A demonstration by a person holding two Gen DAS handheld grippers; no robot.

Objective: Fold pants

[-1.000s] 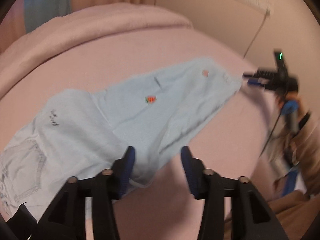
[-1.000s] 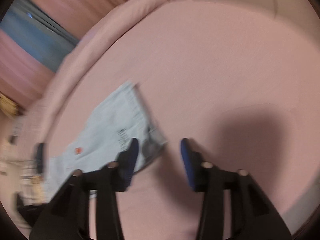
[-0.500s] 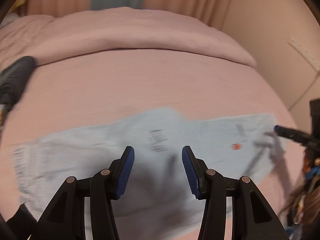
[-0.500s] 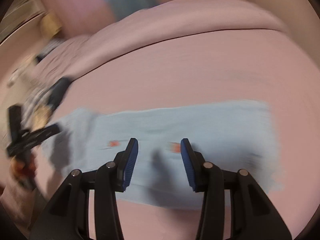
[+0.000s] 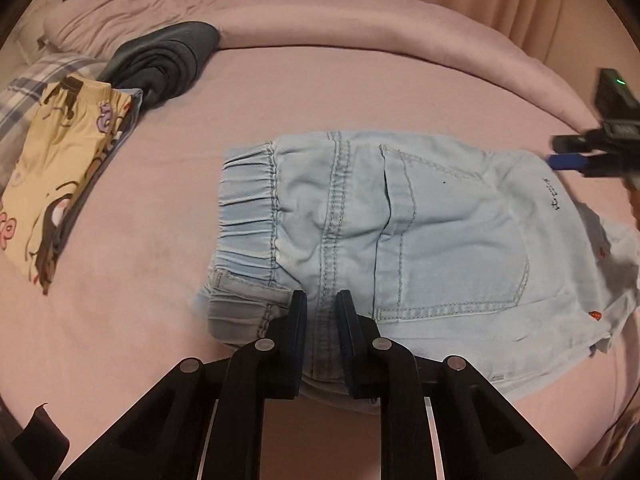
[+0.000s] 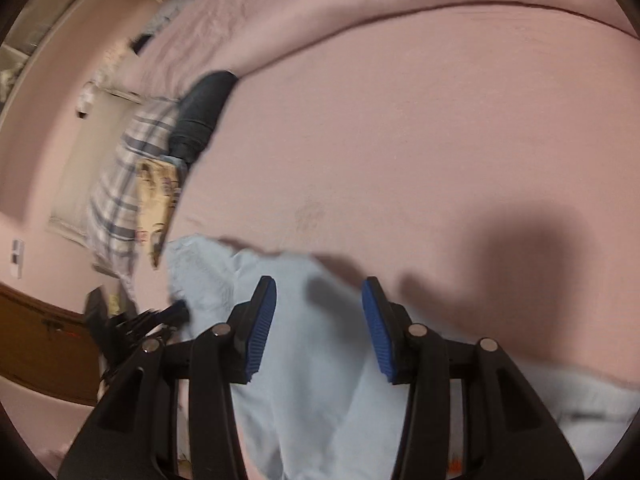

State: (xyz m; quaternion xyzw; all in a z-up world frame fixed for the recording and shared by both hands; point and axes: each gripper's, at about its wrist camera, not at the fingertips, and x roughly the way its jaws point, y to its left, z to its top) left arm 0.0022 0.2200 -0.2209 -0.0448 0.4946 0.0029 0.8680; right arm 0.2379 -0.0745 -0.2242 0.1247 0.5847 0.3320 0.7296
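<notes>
Light blue denim pants (image 5: 400, 232) lie on the pink bed, elastic waistband to the left, back pocket up, legs running right. My left gripper (image 5: 321, 304) is shut on the pants' near edge at the seam below the waistband. My right gripper (image 6: 319, 308) is open, its blue pads hovering just above the pale blue pant fabric (image 6: 320, 380). The right gripper also shows at the right edge of the left wrist view (image 5: 592, 156), over the far leg part. The left gripper appears blurred at the lower left of the right wrist view (image 6: 160, 316).
A yellow printed folded garment (image 5: 60, 168) and a dark grey folded garment (image 5: 168, 60) lie at the bed's left, with a plaid pillow (image 6: 120, 192) behind. A rolled pink duvet (image 5: 360, 20) lines the far side. Bare pink sheet (image 6: 420, 140) stretches beyond the pants.
The left gripper went from open above the pants to shut on their near edge by the waistband. The right gripper swung along the pants and now hovers low over the leg, still open.
</notes>
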